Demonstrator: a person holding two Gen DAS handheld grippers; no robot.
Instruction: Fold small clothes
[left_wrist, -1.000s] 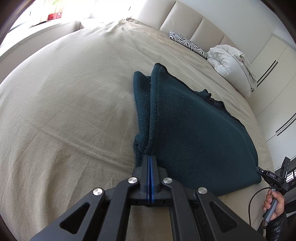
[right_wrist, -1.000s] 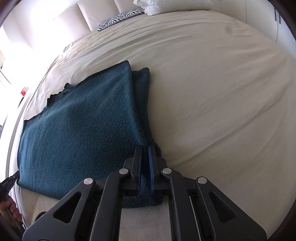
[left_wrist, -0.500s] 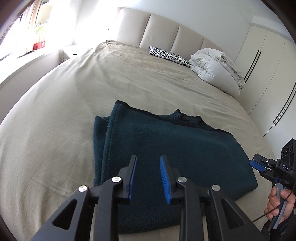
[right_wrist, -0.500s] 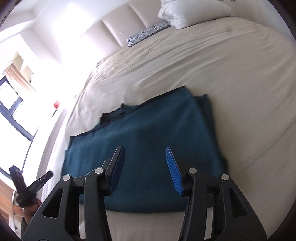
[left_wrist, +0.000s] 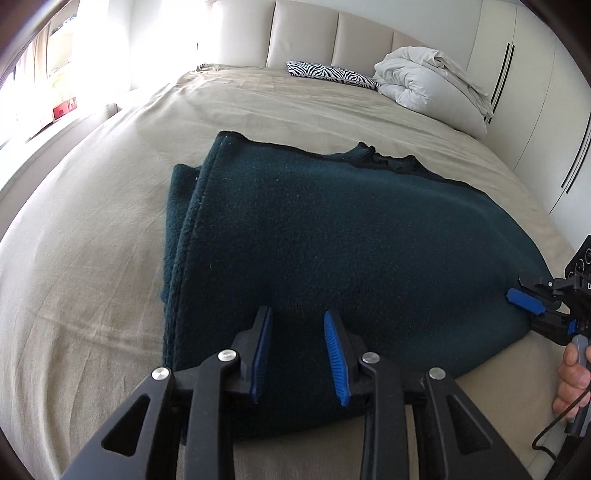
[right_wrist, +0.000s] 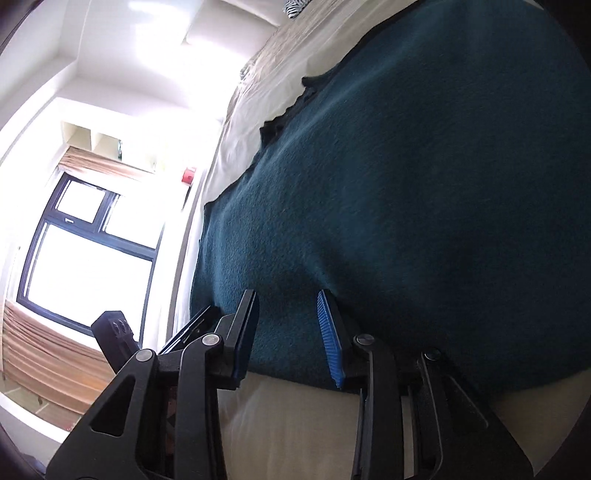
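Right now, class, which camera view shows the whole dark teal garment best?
The left wrist view: the dark teal garment lies there almost complete on the bed, with its folded left edge and neckline. The right wrist view is tilted and very close, showing only part of its surface and neckline.

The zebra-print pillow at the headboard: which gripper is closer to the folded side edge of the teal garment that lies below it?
Left. The left gripper hovers near that side of the teal garment; the right gripper is at the opposite end.
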